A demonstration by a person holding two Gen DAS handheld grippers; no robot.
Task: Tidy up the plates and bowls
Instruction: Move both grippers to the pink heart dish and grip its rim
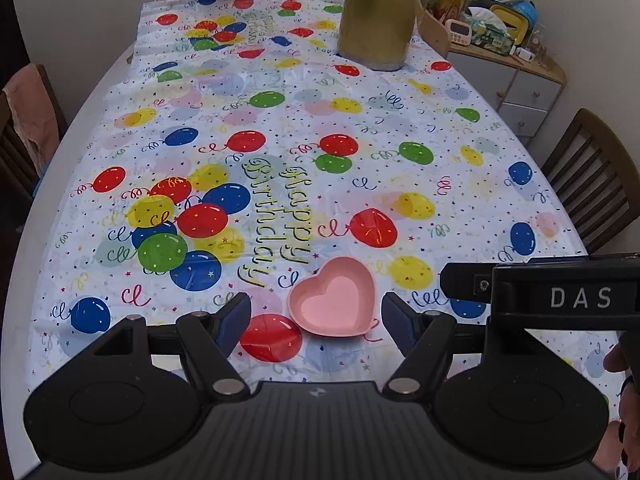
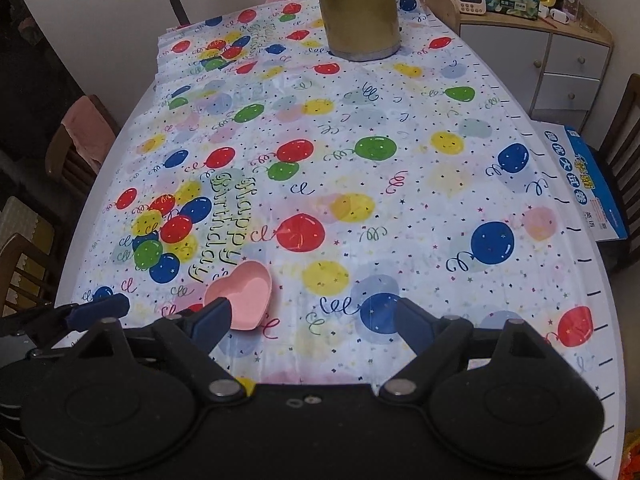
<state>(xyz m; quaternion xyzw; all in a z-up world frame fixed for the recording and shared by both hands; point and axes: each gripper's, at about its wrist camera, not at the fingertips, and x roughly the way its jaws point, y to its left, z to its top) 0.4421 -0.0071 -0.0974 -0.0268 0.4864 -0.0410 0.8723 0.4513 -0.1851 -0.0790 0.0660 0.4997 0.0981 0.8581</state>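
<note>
- Left claw (image 1: 316,322) released, blue pads spread wide, hovering over the near edge of the tabletop (image 1: 96,96).
- Nothing pinched between its fingers; pink heart-shaped bowl (image 1: 332,298) seen in the gap between the pads, not touched by either.
- Right claw (image 2: 316,320) released too, fingers wide apart, nothing between them but balloon-printed cloth (image 2: 360,160).
- In the right wrist view, the same bowl just beside the right claw's left pad, partly hidden behind it; contact cannot be told.
- Bowl upright and empty, resting on the cloth near the near edge, about midway along it, just past the "Happy Birthday" lettering.
- Right claw also showing at the right border of the left wrist view, with part of a hand (image 1: 624,376) below it.
- Cloth covering most of the tabletop, a bare white strip showing along the left edge.
- Gold kettle (image 1: 376,20) standing upright near the far edge, towards the far right corner.
- Beyond the far right corner, a small cabinet (image 2: 560,56) with clutter on top.
- Wooden chairs (image 1: 592,184) along both long sides; a blue box (image 2: 588,184) off the right edge.
</note>
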